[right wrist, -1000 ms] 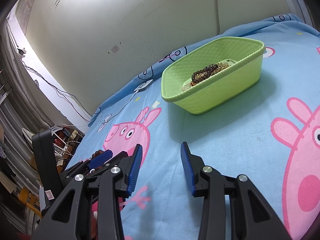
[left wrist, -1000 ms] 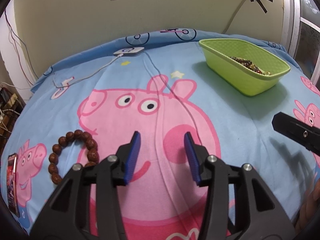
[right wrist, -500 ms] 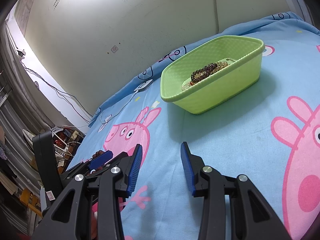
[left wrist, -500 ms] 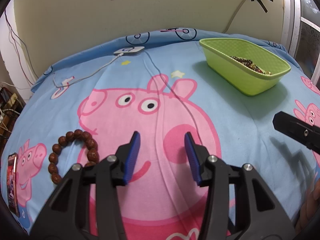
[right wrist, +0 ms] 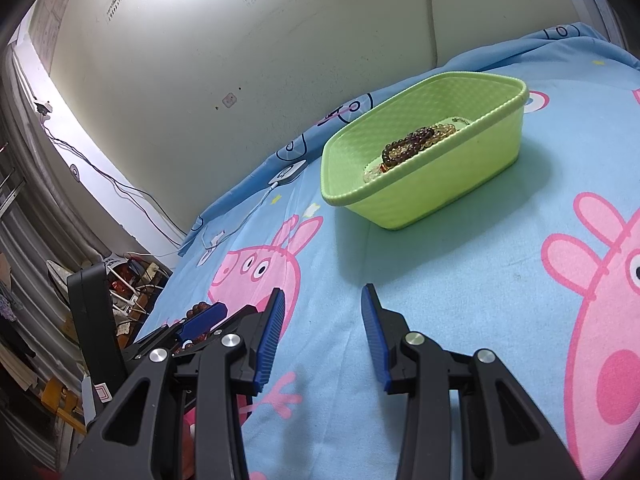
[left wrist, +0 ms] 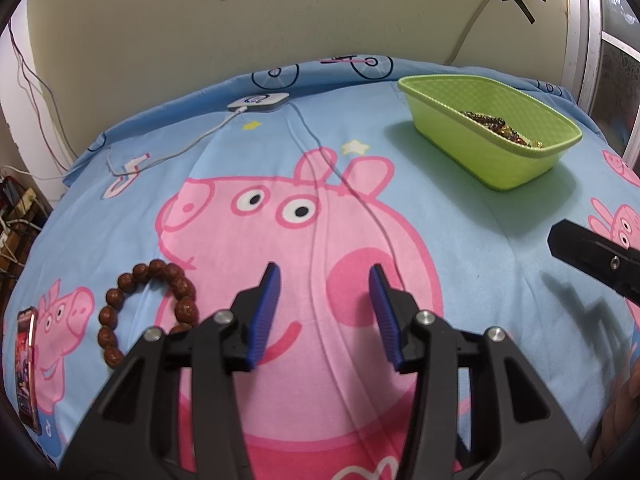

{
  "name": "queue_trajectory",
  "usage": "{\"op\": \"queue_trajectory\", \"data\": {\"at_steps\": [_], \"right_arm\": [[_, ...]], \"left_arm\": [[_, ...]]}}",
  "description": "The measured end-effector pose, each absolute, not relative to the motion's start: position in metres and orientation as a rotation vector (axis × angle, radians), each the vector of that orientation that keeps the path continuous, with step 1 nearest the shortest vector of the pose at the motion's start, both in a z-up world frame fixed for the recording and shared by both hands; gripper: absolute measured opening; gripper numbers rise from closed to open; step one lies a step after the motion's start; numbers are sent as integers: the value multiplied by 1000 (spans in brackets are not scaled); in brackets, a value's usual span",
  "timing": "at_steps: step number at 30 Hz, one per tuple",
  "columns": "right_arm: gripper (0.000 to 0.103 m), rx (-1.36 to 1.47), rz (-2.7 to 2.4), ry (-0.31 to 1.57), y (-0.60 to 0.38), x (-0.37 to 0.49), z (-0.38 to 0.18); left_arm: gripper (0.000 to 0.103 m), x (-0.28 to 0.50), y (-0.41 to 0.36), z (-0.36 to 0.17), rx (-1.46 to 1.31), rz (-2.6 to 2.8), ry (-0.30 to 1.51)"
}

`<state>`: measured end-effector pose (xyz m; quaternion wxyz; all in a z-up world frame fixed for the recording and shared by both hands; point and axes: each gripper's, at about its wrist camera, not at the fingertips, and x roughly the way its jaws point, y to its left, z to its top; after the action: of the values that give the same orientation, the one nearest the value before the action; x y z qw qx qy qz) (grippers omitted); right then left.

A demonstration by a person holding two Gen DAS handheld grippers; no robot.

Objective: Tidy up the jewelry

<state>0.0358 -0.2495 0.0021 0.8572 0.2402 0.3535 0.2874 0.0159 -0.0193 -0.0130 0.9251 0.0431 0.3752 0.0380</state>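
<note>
A bed covered by a blue sheet (left wrist: 240,152) printed with large pink cartoon pigs fills both views. A green basket (left wrist: 520,160) is set on the sheet toward the far right, and several beaded bracelets (right wrist: 408,146) are seen lying inside it. The left tongs (left wrist: 324,312) are held above the pig print, released, with nothing between the blue pads. A brown wooden bead bracelet (left wrist: 148,308) is laid flat on the sheet just left of the left tongs, partly hidden by their frame and untouched. The right tongs (right wrist: 322,340) are likewise released and empty, pointed toward the basket, which sits well ahead of them. A white charger (left wrist: 258,101) with its cable is seen near the far edge, and a phone (left wrist: 26,368) at the left edge.
</note>
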Motion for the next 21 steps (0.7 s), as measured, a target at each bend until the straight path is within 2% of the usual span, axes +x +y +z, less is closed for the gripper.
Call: {"op": "queue_trajectory", "data": {"at_steps": [6,11,17,21], "right_arm": [[22,504,602,746,-250,36,2],[22,493,606,764,-248,36,3],[22,416,659,838,-225,44,3],[22,350,758,888,-186,50,6]], "left_arm": [[44,16,-19,-13,88,83,771],[44,9,6,-6,-15,38,771],[44,-21,109,13,-190,103,746],[44,-37,176,13,-211,220,748]]}}
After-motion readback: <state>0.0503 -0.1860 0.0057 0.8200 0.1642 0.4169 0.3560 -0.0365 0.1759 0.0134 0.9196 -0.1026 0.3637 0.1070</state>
